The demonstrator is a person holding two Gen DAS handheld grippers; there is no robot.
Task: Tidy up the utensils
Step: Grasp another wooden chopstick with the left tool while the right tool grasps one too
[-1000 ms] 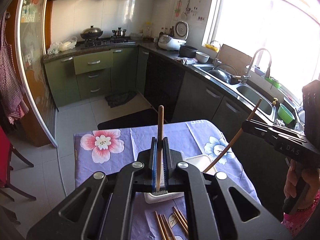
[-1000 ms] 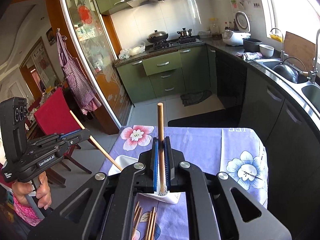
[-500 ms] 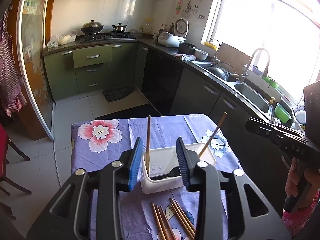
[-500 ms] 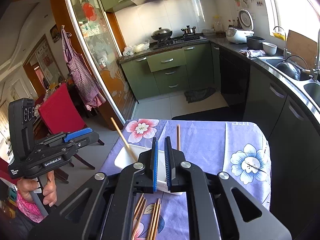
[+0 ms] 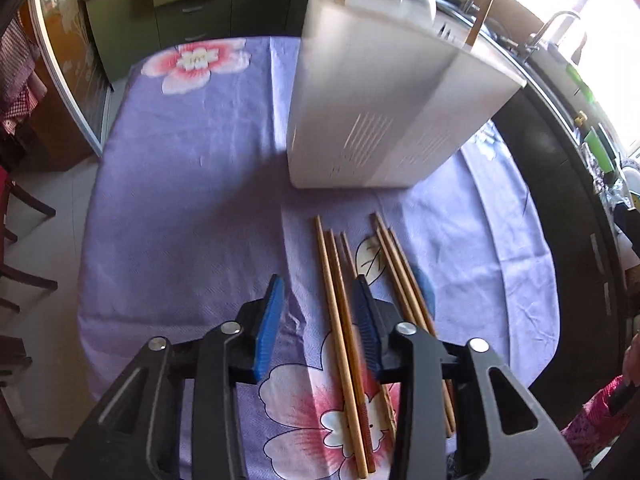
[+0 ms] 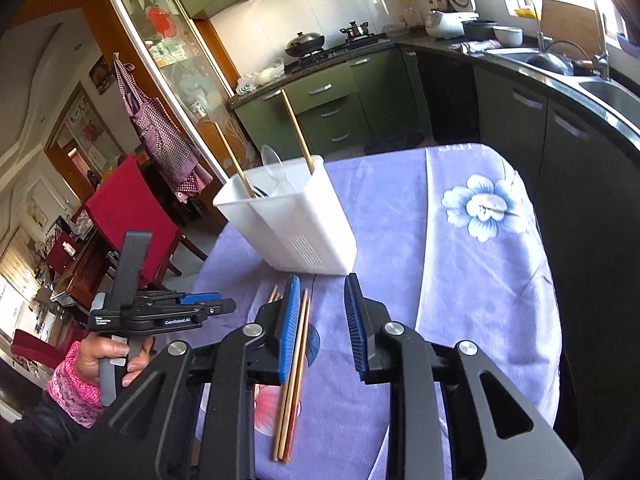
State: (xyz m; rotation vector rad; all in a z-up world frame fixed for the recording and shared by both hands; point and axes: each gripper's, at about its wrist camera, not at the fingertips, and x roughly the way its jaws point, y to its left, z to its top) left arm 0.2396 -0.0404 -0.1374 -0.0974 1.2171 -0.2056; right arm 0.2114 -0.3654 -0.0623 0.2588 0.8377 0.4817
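Both tongs are spread wide and hold nothing. Left tongs (image 5: 318, 320) hang low over the bench (image 5: 180, 200), which is draped in a purple cloth with pink and white flowers. Their blue-padded fingers (image 5: 269, 322) straddle the near ends of loose chopsticks (image 5: 340, 312) lying on the cloth. Two or three sticks run between the fingers; a second cluster lies just right of the right finger, partly hidden behind it.

Right tongs (image 6: 322, 320) hover over the same spot from the other side. A pair of chopsticks (image 6: 296, 356) lies flat along the inner face of their left finger, with open cloth (image 6: 460, 280) between the sticks and the right finger. Whether the sticks touch that pad is unclear.

Beyond the loose sticks stands a white holder (image 5: 384, 100), a tall rectangular plastic tub with slits near its base, upright on the bench. Seen from the right wrist, the holder (image 6: 296, 220) is divided into compartments. Two chopsticks (image 6: 296, 128) stand inside, leaning left, one at each end, and a clear plastic spoon rises between them.

From the right wrist, the left hand (image 6: 104, 360), in a pink sleeve, grips the left tool's handle beside the bench.
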